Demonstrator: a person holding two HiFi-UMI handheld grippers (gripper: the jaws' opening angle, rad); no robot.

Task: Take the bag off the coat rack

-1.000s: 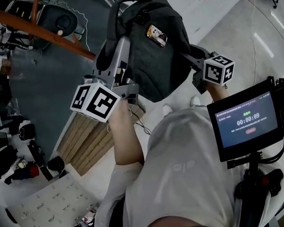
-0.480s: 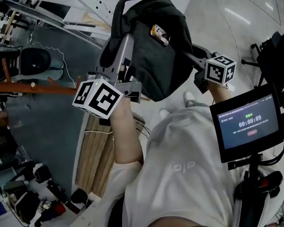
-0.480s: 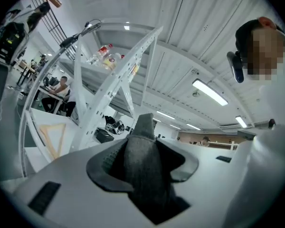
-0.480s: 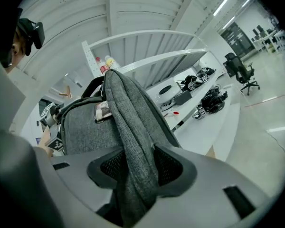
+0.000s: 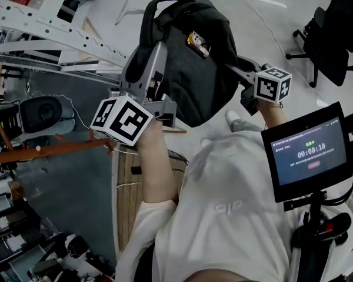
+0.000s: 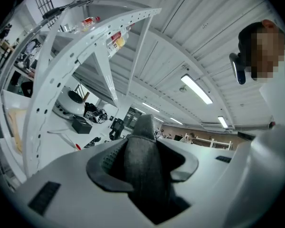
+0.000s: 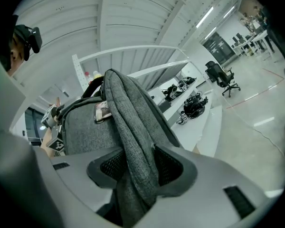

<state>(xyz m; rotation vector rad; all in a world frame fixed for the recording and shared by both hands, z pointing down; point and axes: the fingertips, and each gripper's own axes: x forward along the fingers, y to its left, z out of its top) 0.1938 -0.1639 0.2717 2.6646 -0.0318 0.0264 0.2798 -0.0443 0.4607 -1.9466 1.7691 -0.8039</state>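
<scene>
A dark grey backpack (image 5: 191, 69) hangs in the air in front of me, held up from both sides. My left gripper (image 5: 146, 60) is shut on one of its dark straps (image 6: 142, 160), which fills the gap between the jaws. My right gripper (image 5: 234, 70) is shut on a grey woven strap (image 7: 135, 146), with the bag's body (image 7: 83, 127) just beyond it. The brown wooden coat rack (image 5: 47, 151) lies low at the left of the head view, well apart from the bag.
White perforated shelving (image 5: 53, 25) runs across the upper left. A black office chair (image 5: 329, 37) stands at the upper right. A monitor with a timer (image 5: 309, 151) sits at the right. Wooden slats (image 5: 129, 187) lie on the floor under my left arm.
In the head view the coat rack has slid from the upper left down to the lower left. The bag and both grippers keep the same hold and place.
</scene>
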